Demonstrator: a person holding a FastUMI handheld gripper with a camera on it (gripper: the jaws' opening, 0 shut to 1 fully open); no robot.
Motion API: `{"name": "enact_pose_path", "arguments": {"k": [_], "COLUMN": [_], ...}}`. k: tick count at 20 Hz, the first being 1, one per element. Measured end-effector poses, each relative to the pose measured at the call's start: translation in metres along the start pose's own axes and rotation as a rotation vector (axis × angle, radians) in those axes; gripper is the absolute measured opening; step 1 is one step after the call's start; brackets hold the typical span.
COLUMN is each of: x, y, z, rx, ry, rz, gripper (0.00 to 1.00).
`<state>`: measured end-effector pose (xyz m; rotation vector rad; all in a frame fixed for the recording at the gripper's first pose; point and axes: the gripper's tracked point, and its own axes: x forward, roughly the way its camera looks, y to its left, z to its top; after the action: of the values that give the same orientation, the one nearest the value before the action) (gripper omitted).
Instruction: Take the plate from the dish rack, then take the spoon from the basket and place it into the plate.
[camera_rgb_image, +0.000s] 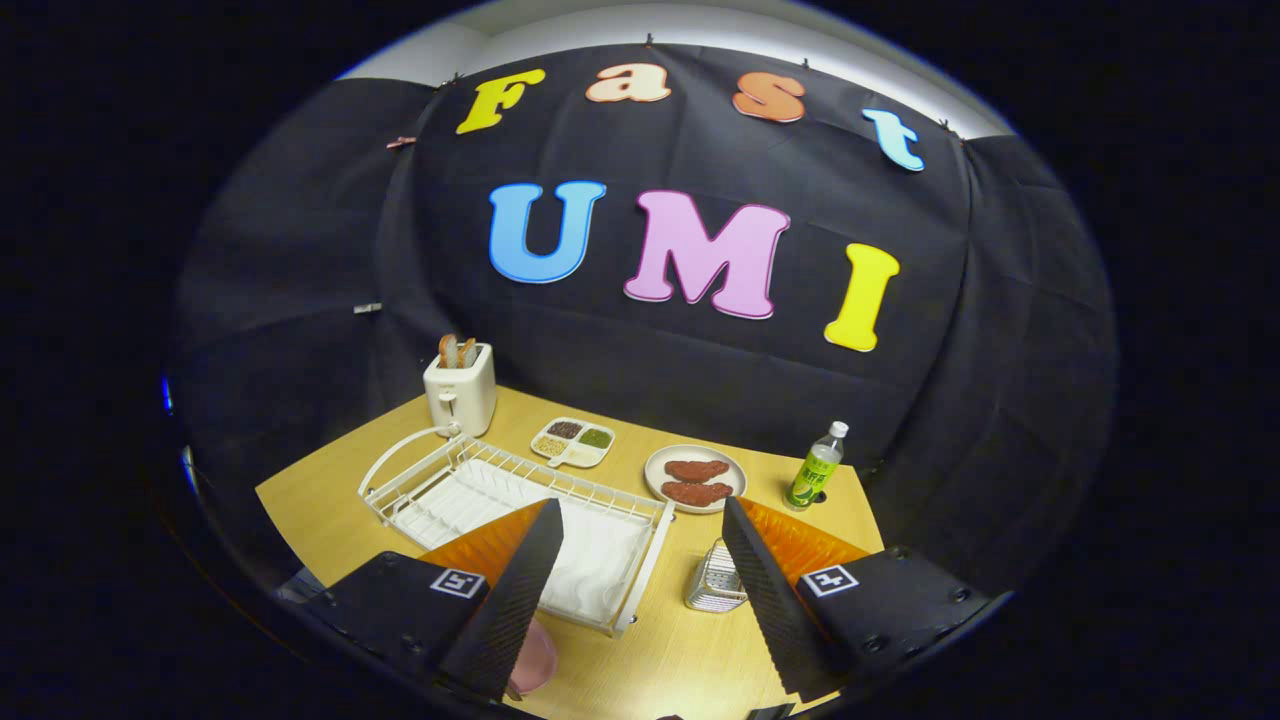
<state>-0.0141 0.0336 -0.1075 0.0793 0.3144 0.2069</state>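
From the gripper view, my tool (640, 590) hangs above the wooden table (320, 510) with its fingers spread wide apart, nothing between them but bare tabletop. The white dish rack (470, 480) lies ahead and toward the left finger, which covers its near corner. A pink plate (535, 655) sits on the table close under the left finger, just in front of the rack (only an edge of it peeks out). Beside the right finger stands a metal mesh basket (715, 580); I cannot make out the spoon in it. Beyond the fingers rests a round plate with two brown pieces of food (695, 478), a divided dish of seasonings (572, 442) to its left, a toaster (460, 388) behind the rack, and a green bottle (817, 466) off to the right.
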Motion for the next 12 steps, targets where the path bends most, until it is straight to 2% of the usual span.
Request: {"name": "enact_pose_path", "arguments": {"k": [5, 12], "x": [-0.023, -0.033], "y": [-0.028, -0.049], "z": [0.027, 0.021], "rx": [0.109, 0.117], "ry": [-0.073, -0.065], "rz": [-0.066, -0.119], "gripper": [0.98, 0.98]}}
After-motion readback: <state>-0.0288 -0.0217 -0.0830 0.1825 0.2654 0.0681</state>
